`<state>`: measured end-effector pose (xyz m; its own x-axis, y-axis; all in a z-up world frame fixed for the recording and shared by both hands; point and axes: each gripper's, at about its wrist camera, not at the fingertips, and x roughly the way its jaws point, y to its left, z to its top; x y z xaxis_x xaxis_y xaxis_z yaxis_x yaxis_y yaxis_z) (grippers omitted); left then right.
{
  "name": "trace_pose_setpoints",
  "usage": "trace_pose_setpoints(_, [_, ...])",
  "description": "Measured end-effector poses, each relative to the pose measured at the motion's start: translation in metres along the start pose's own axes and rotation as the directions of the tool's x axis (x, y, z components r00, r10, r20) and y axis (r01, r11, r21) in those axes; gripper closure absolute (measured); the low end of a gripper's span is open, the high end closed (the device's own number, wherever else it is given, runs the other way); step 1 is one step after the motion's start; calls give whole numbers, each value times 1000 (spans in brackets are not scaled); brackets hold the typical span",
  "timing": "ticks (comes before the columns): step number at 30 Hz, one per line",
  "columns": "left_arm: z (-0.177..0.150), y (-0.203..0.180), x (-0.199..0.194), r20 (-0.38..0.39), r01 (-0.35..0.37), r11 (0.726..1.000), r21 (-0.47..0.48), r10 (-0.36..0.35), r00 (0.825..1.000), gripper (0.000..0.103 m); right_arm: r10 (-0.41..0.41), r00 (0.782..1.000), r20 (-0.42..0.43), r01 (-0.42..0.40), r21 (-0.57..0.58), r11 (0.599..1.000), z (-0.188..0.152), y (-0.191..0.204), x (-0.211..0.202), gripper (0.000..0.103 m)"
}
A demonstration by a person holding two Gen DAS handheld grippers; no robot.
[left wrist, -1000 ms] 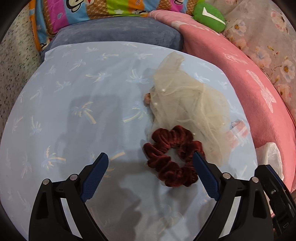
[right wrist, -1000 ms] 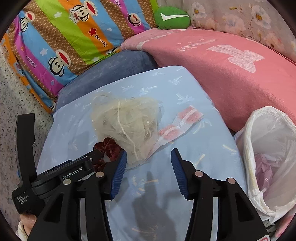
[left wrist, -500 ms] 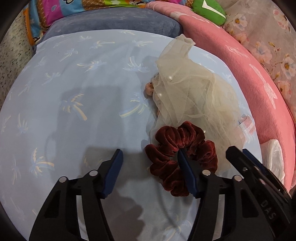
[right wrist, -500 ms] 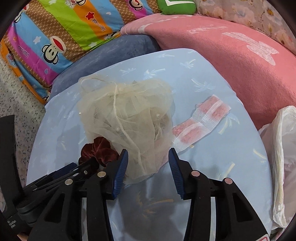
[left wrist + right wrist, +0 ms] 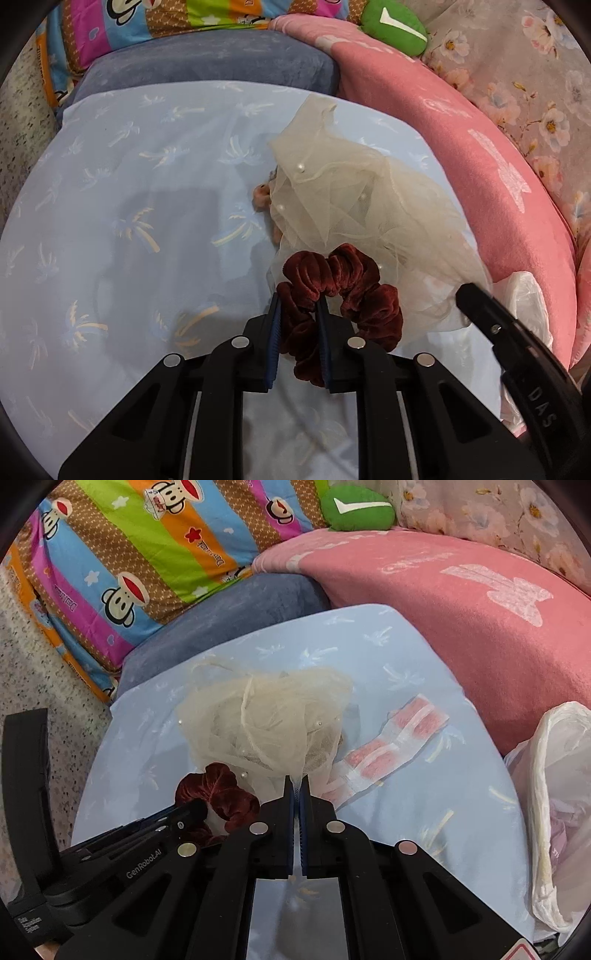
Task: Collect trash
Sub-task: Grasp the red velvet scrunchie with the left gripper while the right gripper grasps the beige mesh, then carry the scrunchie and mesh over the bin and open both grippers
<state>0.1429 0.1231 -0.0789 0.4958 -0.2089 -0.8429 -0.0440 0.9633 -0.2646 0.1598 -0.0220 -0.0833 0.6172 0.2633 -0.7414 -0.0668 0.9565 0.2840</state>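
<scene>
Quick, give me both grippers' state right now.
Left gripper: closed on the dark red velvet scrunchie.
Right gripper: closed on the edge of the cream tulle netting with pearl beads.

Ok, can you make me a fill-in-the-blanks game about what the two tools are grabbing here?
1. The left tool is shut on the dark red ____.
2. The right tool pinches the cream ____.
3. The pink-and-white wrapper lies on the blue ____.
4. The white bag sits on the ____ side in the right wrist view.

Missing words: scrunchie; netting; cloth; right
</scene>
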Motion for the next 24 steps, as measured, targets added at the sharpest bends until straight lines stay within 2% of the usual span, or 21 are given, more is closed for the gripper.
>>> trace_pose_setpoints(9, [0, -43, -33, 64, 38, 996, 86, -44, 997, 86, -11, 985, 173, 5, 35, 999, 27, -18, -80, 101])
trace_pose_setpoints(18, [-4, -98, -52, 86, 78, 977, 196, -97, 992, 86, -99, 944, 316, 74, 91, 993, 41, -65, -160, 101])
trace_pose_setpoints(24, [-12, -143, -61, 98, 110, 951, 288, -144, 985, 86, -173, 912, 373, 116, 170, 979, 38, -110, -202, 101])
